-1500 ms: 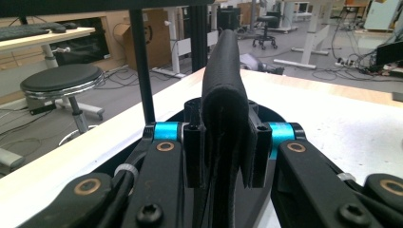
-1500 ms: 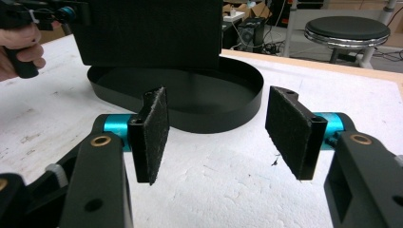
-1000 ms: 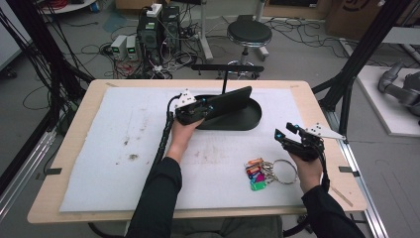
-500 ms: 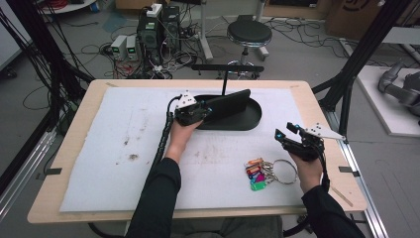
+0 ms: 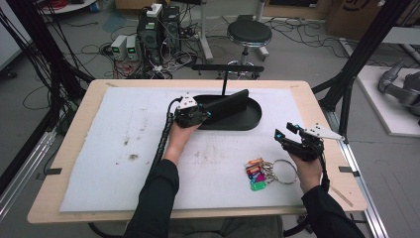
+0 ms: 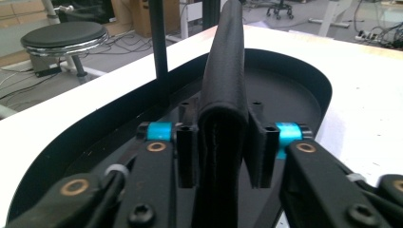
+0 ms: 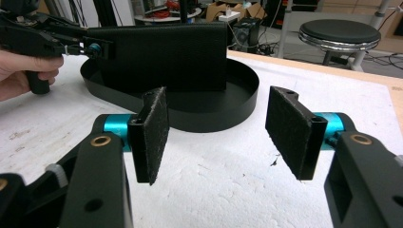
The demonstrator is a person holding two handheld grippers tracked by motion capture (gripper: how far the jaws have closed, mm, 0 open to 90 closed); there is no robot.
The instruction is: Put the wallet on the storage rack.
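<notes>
black wallet [image 5: 225, 102], black tray [image 5: 252, 120], white stained table cover [image 5: 124, 148]

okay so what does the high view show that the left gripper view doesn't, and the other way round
High view alone: the bunch of keys with coloured tags on the white mat, and the right gripper, open, beside them. Left gripper view alone: a close look at the folded edge of the black wallet pinched between the jaws. Both: the left gripper holding that wallet over the black oval tray, and the stool.

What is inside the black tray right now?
The black wallet stands on edge over the tray, clamped by the left gripper. The tray floor beside it looks bare; the part under the wallet and jaws is hidden.
</notes>
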